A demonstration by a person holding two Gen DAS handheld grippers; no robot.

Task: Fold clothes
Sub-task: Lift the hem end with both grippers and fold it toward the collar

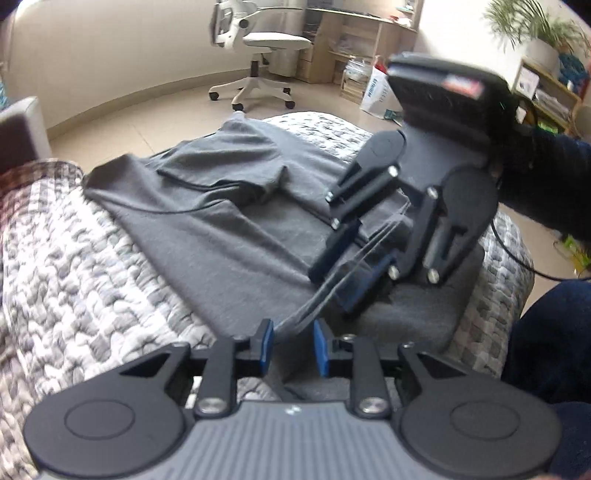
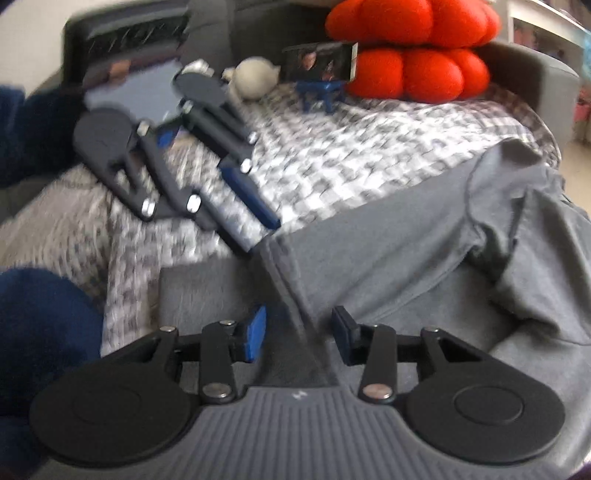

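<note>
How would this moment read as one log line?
grey cotton T-shirt: half folded on quilt | left gripper: open, hem between fingers | right gripper: open, hem between fingers

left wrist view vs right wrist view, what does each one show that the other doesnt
Only the left wrist view shows the white office chair, the wooden shelves and a potted plant beyond the bed.

Only the right wrist view shows the red cushion, a pale round toy and a small blue stand at the far end of the quilt.

Both show the grey t-shirt on the patterned quilt, with the left gripper and right gripper each straddling its hem edge, jaws apart.
</note>
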